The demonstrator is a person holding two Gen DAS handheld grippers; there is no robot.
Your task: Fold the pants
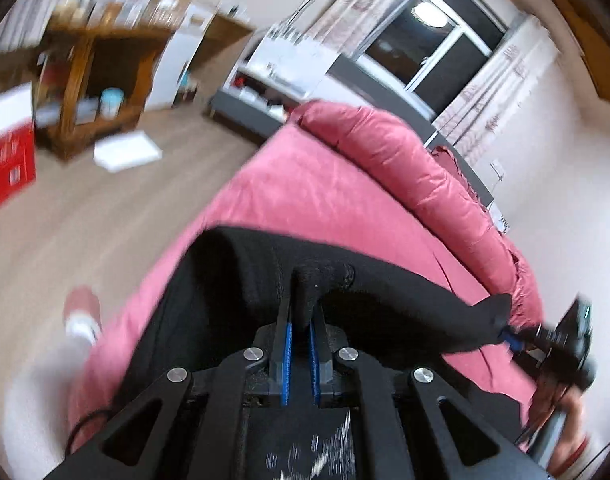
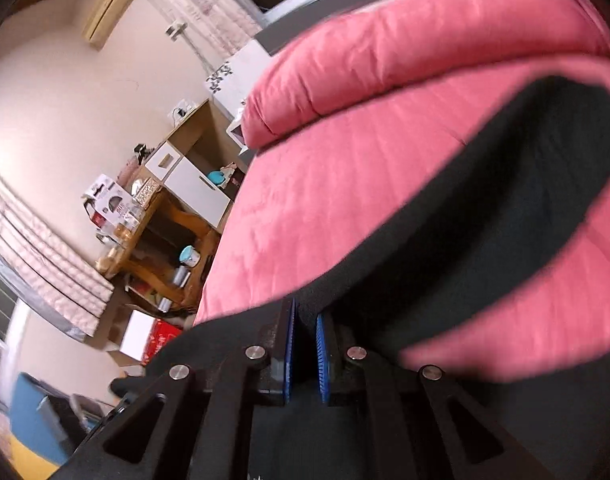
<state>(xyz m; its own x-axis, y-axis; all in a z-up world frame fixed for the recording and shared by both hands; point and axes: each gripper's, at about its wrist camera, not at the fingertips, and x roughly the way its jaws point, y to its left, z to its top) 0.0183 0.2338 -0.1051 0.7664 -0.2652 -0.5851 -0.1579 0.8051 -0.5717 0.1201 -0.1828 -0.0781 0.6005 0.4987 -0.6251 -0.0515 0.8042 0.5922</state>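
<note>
Two black grippers with blue-ribbed pads are each pinching a bunch of the black, soft-knit pants. At the bottom centre of the left wrist view, the left gripper (image 1: pixel 300 312) is clamped tight on a fold of the cloth, which is poking up dark between its narrow jaws. In the right wrist view, low and centre, the right gripper (image 2: pixel 305 320) is likewise nipping an edge of the black pants (image 2: pixel 485 208), its jaws drawn close with fabric between the pads. That same gripper is showing at the lower right edge of the left view, with a stretched point of cloth running into it.

Just beyond the jaws, the pants are lying across the pink velvety bedspread (image 1: pixel 305 188), one broad dark band sweeping to the upper right of the right view, so they are looking only partly gathered. I cannot tell how many layers are stacked, since the near cloth is blurred.

Further off, a rolled pink duvet (image 1: pixel 405 160) is sitting along the bed's far side. Beyond it, at the upper left, a wooden shelf unit (image 1: pixel 93 80) is standing on the pale floor.

By my reckoning the folding is only beginning: both ends are gripped and lifted, while laying them over and smoothing are remaining.
</note>
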